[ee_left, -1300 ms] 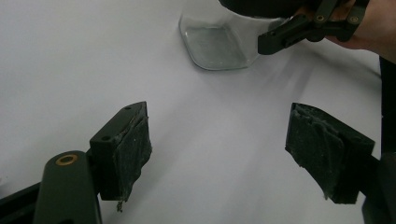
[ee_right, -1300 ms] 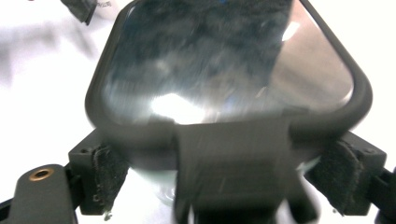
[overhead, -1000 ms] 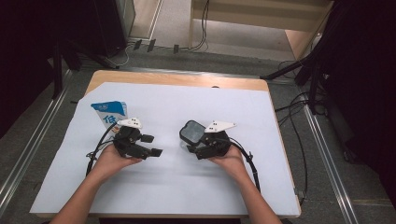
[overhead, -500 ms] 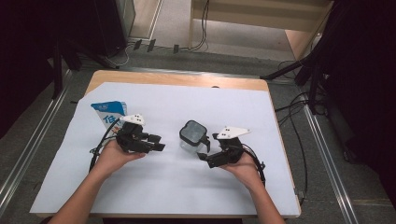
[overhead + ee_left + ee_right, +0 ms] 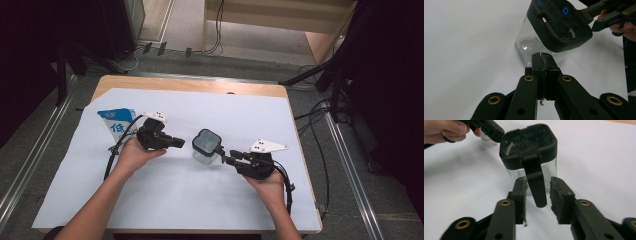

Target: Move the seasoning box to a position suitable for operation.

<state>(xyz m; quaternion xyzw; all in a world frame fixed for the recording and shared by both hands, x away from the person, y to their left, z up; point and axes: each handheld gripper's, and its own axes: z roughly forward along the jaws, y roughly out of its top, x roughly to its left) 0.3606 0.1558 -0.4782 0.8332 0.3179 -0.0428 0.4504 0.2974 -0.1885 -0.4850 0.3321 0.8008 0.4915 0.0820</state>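
Observation:
A clear square container (image 5: 206, 148) with a black lid stands on the white sheet at the table's middle. In the right gripper view its black lid latch (image 5: 535, 185) hangs down between the pads of my right gripper (image 5: 537, 188). These jaws have just been closing, and a gap still shows on the right of the latch. My right gripper (image 5: 225, 156) reaches the container from the right. My left gripper (image 5: 179, 144) points at it from the left, a little short of it. In the left gripper view the left gripper (image 5: 543, 58) is shut on nothing, just before the container (image 5: 541, 42).
A blue and white carton (image 5: 117, 124) lies at the back left of the white sheet (image 5: 175, 200), behind the left hand. Black cables trail from both grippers over the sheet. The wooden table edge (image 5: 200, 85) runs along the back.
The left hand moved right toward the container and its jaws closed. The right hand drew back to the right, away from the container's side, and its jaws narrowed around the latch.

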